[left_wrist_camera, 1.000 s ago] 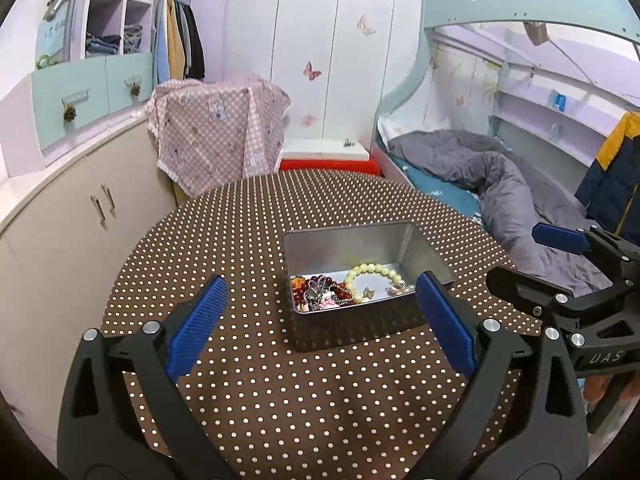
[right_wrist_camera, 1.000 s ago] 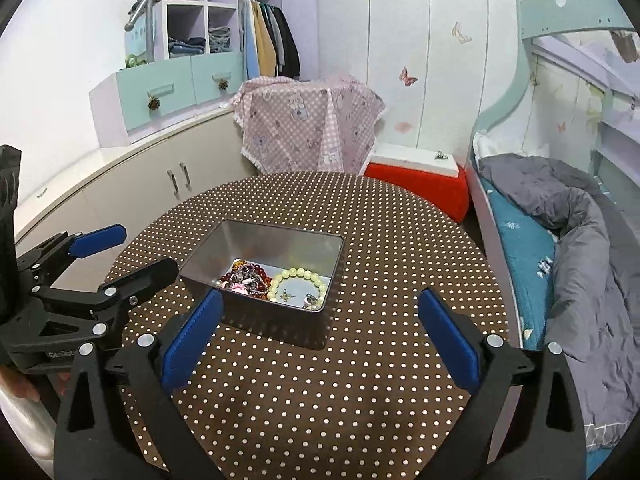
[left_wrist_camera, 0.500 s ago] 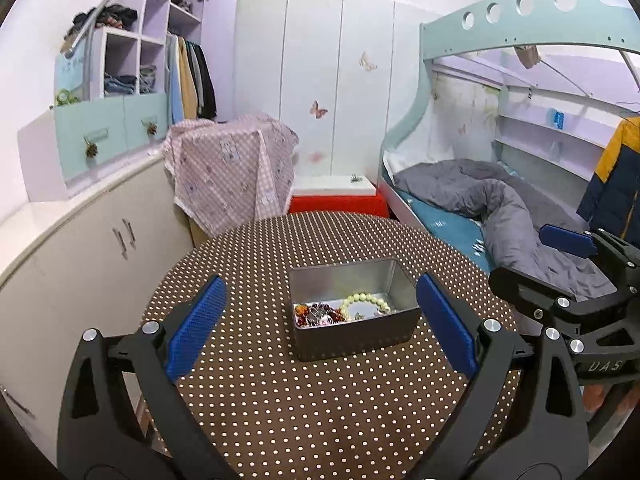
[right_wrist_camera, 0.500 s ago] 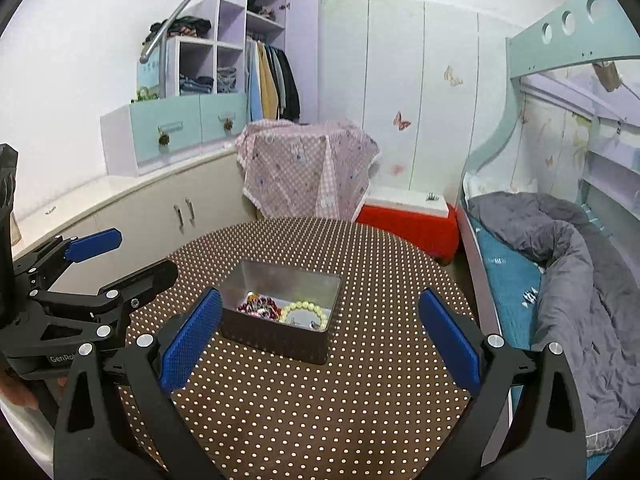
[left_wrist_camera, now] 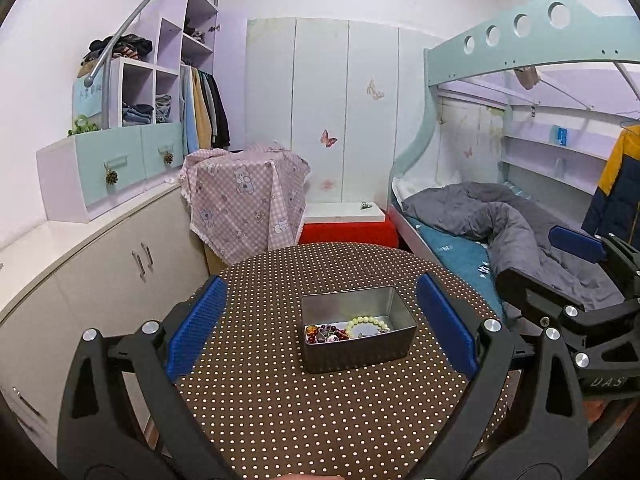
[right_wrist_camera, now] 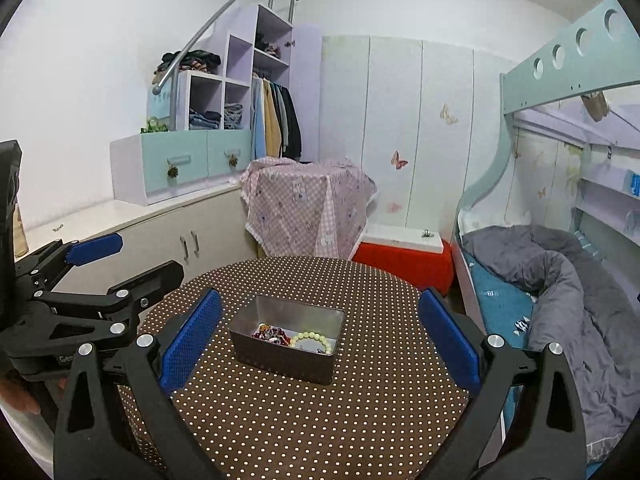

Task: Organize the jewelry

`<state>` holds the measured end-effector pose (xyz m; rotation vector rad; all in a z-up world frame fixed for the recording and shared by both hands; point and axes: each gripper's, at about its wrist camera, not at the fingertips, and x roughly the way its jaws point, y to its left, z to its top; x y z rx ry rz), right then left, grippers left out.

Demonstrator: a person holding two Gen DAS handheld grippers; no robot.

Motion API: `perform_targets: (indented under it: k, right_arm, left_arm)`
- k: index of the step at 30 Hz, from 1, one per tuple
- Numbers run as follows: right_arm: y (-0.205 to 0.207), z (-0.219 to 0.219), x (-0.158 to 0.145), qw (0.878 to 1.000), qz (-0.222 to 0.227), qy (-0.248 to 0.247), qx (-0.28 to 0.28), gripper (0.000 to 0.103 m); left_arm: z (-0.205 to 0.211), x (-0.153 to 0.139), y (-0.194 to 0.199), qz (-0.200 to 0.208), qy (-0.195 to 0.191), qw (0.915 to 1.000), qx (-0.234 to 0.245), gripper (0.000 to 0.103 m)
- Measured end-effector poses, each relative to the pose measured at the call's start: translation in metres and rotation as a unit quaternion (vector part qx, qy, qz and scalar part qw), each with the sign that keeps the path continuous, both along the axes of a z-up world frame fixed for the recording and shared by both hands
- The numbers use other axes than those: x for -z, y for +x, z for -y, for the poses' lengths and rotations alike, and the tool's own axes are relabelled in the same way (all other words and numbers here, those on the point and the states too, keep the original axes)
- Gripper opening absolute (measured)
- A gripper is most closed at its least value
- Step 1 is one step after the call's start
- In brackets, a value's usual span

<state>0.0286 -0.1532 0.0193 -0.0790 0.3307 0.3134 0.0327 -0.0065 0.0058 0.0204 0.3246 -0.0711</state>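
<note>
The left gripper (left_wrist_camera: 322,330) hangs with its blue-padded jaws spread wide and empty, and between and beyond them a rectangular grey metal tin (left_wrist_camera: 356,334) sits on the round brown table with white polka dots (left_wrist_camera: 280,408). The right gripper (right_wrist_camera: 320,338) is likewise released and empty, the tin (right_wrist_camera: 286,344) just ahead between its jaws. In the tin lie a pale green bead bracelet (left_wrist_camera: 366,322) and a tangle of dark red beads (left_wrist_camera: 326,333).

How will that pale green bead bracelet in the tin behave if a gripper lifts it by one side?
The bead bracelet is a loop of separate round beads, so it would probably sag rather than hold its ring shape. The smooth beads may slip between flat pads. It lies against the dark red beads in the tin, so those might snag and drag along.
</note>
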Motion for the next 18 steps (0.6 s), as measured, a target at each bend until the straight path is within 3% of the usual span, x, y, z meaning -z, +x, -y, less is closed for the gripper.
perform_targets:
  k: [18]
  right_arm:
    - [-0.017, 0.008, -0.003, 1.000, 0.018, 0.007, 0.016, 0.095]
  left_arm:
    - [0.004, -0.007, -0.017, 0.012, 0.011, 0.9999, 0.000, 0.094]
